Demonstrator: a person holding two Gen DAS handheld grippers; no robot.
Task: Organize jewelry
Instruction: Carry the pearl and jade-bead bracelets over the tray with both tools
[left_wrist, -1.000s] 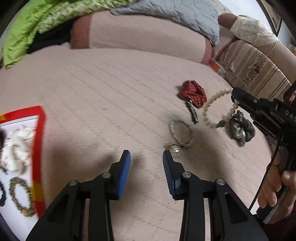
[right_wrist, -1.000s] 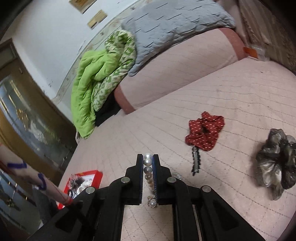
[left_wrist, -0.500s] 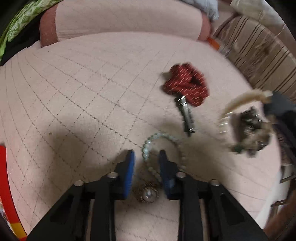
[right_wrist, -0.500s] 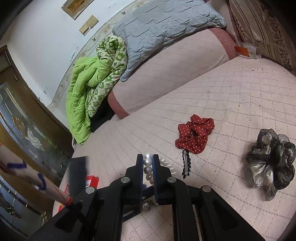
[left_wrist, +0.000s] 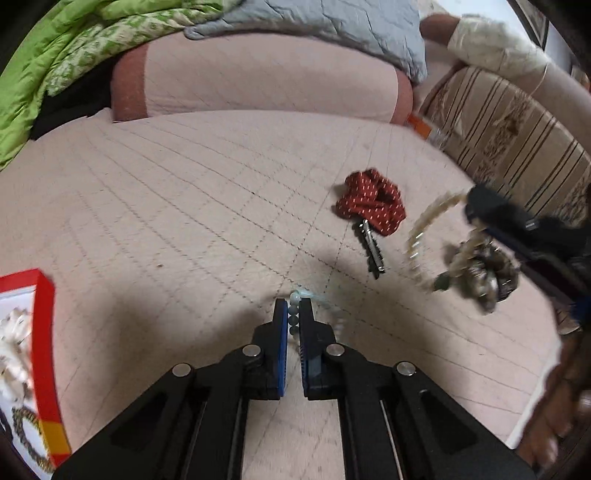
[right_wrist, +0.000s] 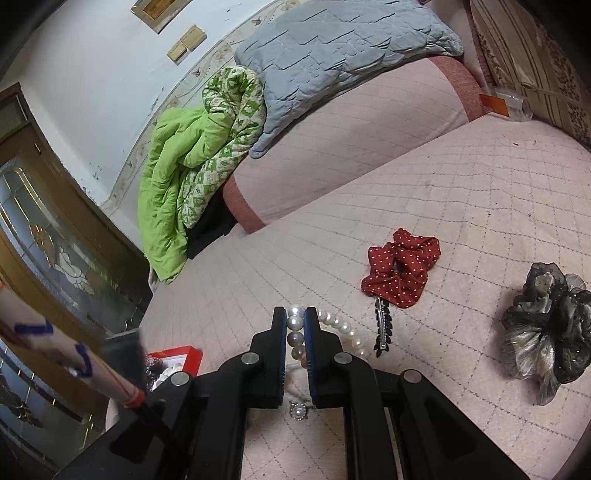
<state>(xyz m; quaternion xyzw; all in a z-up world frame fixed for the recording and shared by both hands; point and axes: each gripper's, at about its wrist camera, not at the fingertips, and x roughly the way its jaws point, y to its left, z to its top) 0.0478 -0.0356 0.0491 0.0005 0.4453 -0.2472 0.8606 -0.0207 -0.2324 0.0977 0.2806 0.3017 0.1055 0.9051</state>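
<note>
Jewelry is split between our two tongs and the bed (left_wrist: 184, 206). Left tongs (left_wrist: 294, 312) are clamped on a pale green bead bracelet (left_wrist: 293, 317): small round translucent beads, a short run pinched between the blue pads, the rest of the loop trailing right of the jaws, blurred. Right tongs (right_wrist: 295, 325) are clamped on a pearl bracelet (right_wrist: 295, 323): glossy white-to-pinkish round pearls, three or four stacked between the pads, more curving off to the right. In the left wrist view we see that same strand as a blurred cream loop hanging from the right tongs

Under the right tongs a small round pearl piece with a sparkly rim (right_wrist: 298, 409) lies on the quilt. Further out on the bed: red scrunchie with white dots (right_wrist: 400, 271), a dark leaf-pattern hair clip (right_wrist: 382, 330) touching its near edge, and a grey-black shiny scrunchie (right_wrist: 546, 334) well to the right

Red-rimmed box (left_wrist: 46, 354) sits at the left edge of the left view, with a white ruffled piece (left_wrist: 13, 343) and a dark gold-flecked bead bracelet (left_wrist: 26, 435) inside

A hand (left_wrist: 554, 417) shows at the lower right of the left view
</note>
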